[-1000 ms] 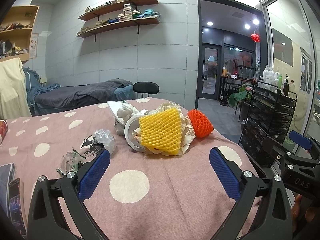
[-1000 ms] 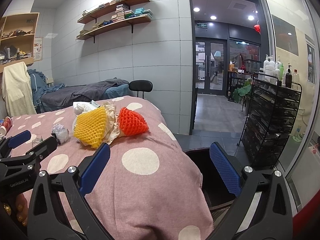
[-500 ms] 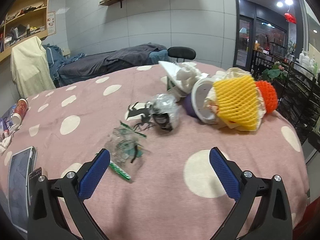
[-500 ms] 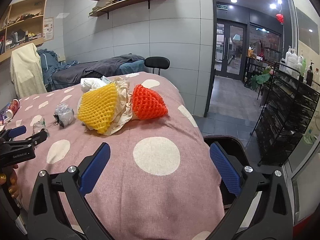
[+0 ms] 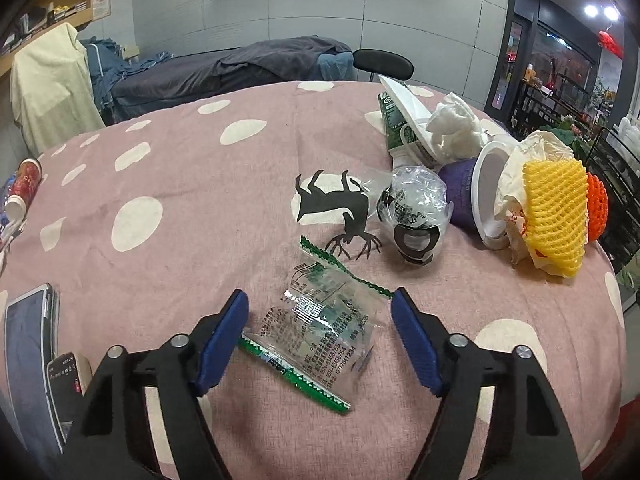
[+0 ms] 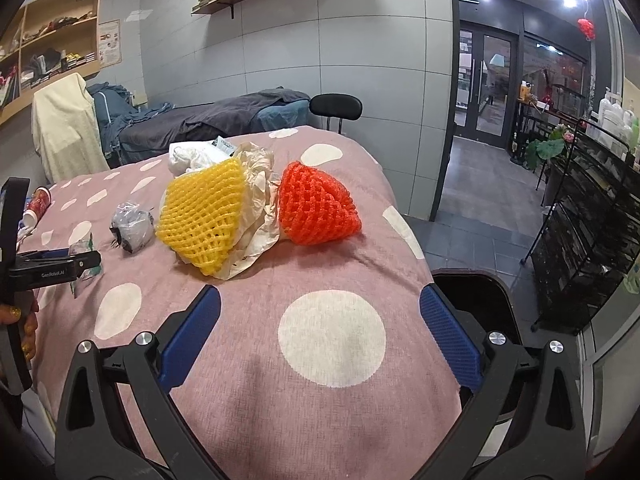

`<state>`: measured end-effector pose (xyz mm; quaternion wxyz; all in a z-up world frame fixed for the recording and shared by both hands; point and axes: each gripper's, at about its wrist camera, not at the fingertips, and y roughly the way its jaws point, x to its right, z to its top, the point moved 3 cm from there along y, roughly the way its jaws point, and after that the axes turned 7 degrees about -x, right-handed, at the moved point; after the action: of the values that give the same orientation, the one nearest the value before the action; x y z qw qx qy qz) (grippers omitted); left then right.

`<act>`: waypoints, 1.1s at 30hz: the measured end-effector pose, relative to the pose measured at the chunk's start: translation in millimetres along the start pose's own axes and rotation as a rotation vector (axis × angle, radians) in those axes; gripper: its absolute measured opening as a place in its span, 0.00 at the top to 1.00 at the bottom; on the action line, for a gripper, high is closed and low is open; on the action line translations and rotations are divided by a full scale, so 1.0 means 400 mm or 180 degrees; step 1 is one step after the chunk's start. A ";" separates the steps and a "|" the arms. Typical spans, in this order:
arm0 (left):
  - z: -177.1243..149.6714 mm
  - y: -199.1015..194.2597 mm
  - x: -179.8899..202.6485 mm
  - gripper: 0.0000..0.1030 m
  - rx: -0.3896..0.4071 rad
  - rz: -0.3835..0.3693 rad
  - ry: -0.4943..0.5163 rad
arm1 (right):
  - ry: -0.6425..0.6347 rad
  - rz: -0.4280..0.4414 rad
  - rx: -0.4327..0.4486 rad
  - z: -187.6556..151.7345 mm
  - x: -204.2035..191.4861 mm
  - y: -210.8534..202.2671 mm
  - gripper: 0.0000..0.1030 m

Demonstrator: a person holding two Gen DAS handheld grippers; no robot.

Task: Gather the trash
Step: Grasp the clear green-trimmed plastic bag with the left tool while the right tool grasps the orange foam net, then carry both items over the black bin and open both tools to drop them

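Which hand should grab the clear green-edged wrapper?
Left. The left gripper already straddles the clear wrapper, fingers closing around it. The right gripper hangs open over bare tablecloth.

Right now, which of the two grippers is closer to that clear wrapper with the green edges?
Left. The left gripper straddles the clear wrapper, closing without pressing it yet. The right gripper hovers open near the table edge, well away.
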<state>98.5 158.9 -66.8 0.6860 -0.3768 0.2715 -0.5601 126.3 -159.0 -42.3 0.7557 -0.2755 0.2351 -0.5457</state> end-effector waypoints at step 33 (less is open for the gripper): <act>-0.013 -0.029 0.108 0.57 0.0063 -0.0452 0.0108 | -0.0207 0.0306 -0.0310 0.167 0.045 0.189 0.79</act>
<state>97.5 114.7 -58.2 0.6436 -0.3787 0.2501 -0.6163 228.0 -146.6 -44.8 0.7740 -0.3178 0.2498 -0.4874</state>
